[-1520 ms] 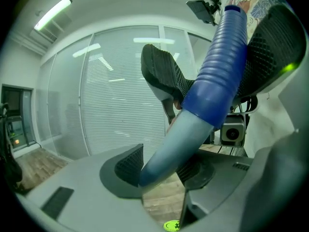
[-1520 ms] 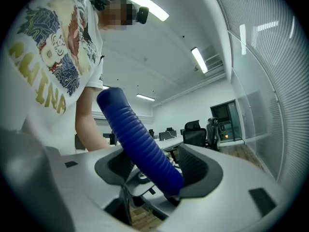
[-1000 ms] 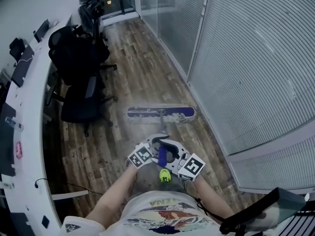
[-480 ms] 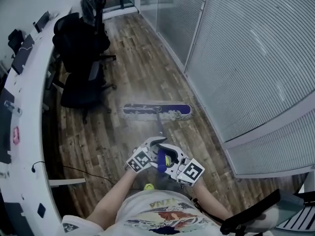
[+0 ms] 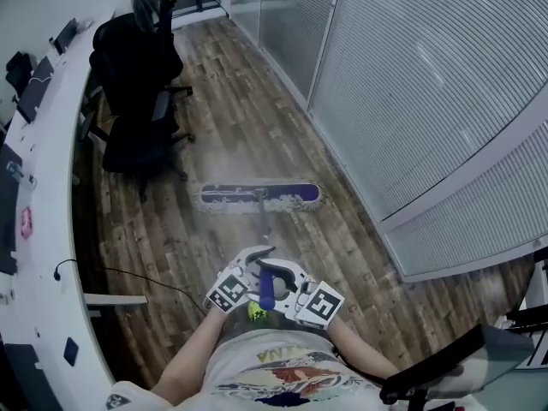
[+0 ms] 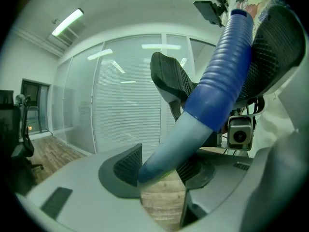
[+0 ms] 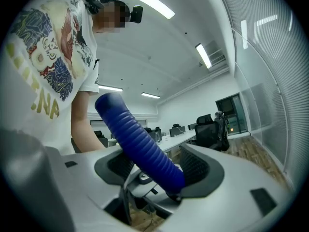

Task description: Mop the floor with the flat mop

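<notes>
Flat mop (image 5: pixel 259 197) handle clamped in left gripper (image 6: pixel 160 169) and right gripper (image 7: pixel 155 170).

Floor (image 5: pixel 231 101): wood-grain planks, finished matt, mottled and worn.
Flat mop (image 5: pixel 259 197) head: fringed cloth, purple and white.
Mop handle (image 6: pixel 212 95): blue grip ribbed and matt; pale shaft smooth, softly sheened.
Gripping pads (image 6: pixel 126 166): black, finely textured.
Partition (image 5: pixel 411 84): glossy glass, backed by slatted blinds.

L forearm (image 5: pixel 199 349) & R forearm (image 5: pixel 358 356) reach fwd from 6 o'clock. L gripper (image 5: pixel 255 259) sits at 9 o'clock of R gripper (image 5: pixel 289 274). Both 2-jaw grippers clamp mop handle (image 5: pixel 267 291).
</notes>
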`<state>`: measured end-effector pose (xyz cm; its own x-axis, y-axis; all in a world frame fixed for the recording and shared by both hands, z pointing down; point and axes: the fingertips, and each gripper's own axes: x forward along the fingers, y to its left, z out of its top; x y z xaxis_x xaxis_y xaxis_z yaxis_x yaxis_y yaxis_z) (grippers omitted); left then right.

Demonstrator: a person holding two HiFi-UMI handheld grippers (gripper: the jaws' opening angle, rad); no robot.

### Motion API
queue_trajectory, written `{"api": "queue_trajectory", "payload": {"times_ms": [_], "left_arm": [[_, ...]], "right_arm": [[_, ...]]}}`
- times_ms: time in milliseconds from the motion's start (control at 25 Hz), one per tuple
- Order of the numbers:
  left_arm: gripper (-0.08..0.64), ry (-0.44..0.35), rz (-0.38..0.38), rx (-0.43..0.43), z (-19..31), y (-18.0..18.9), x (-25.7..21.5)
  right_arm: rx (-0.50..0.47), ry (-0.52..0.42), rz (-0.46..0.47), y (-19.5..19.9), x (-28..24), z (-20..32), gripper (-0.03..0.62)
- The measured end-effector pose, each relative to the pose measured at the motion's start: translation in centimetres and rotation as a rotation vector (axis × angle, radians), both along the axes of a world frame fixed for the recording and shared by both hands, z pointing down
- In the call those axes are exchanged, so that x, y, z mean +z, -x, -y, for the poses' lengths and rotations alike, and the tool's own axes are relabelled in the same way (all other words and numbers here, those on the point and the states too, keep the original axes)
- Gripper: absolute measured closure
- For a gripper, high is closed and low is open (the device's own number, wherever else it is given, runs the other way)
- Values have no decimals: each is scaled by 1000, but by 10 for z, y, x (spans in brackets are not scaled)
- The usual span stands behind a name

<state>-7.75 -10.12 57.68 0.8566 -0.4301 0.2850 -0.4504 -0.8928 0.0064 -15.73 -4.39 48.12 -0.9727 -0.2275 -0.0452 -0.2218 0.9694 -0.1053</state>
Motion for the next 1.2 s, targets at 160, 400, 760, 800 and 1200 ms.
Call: {"api": "queue_trajectory", "payload": {"times_ms": [160, 400, 760, 800, 1200], "left_arm": [[388, 4, -1, -40, -46, -11, -3], [388, 4, 4, -107, -120, -55, 1], [388, -9, 51, -189, -244, -121, 11], [388, -8, 58, -194, -253, -127, 10], [394, -18, 119, -218, -277, -151, 10]], "right_arm": [[-36, 7, 6, -13, -5, -49, 330], [-109, 24, -10, -61, 1, -127, 328], [-231, -12, -14, -136, 9, -258, 325], [-247, -13, -17, -143, 8, -268, 325], [-354, -1, 12, -169, 6, -295, 311]]}}
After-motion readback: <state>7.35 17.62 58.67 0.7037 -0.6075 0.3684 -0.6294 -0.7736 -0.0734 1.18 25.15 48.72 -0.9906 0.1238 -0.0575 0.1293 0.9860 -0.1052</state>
